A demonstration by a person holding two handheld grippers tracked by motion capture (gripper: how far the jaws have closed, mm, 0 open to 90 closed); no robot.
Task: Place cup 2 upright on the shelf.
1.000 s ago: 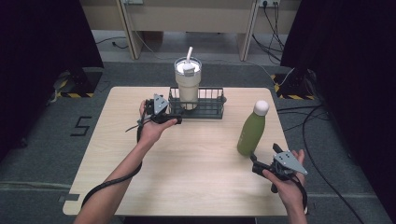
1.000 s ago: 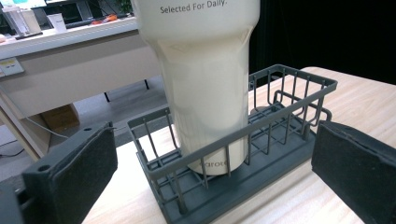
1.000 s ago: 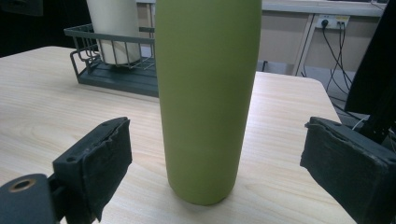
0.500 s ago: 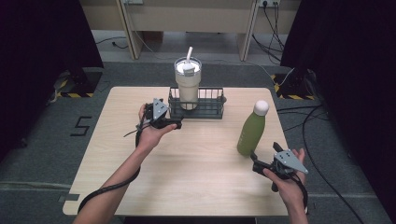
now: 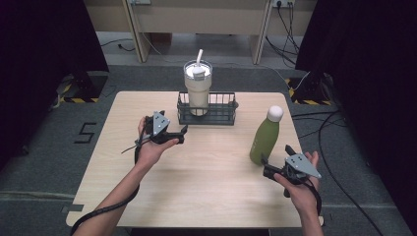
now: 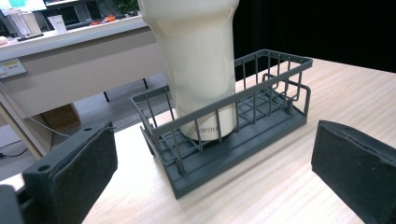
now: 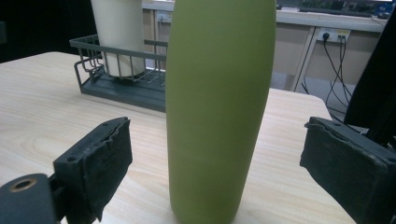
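A cream tumbler (image 5: 197, 89) with a lid and straw stands in the left part of a dark wire basket (image 5: 221, 117) at the table's far middle. A green bottle (image 5: 265, 136) with a white cap stands upright on the table's right side. My left gripper (image 5: 185, 134) is open, held just left of and in front of the basket; its view faces the basket (image 6: 261, 105) and tumbler (image 6: 198, 60). My right gripper (image 5: 264, 165) is open, close in front of the bottle (image 7: 217, 102), which stands between and a little beyond its jaws.
The pale wooden table (image 5: 147, 196) has bare room in the middle and front. Cables trail from both grippers. Desks and cables lie on the floor beyond the far edge; dark curtains stand on both sides.
My left gripper has drawn back from the basket toward the near left. My right gripper has edged slightly closer to the bottle.
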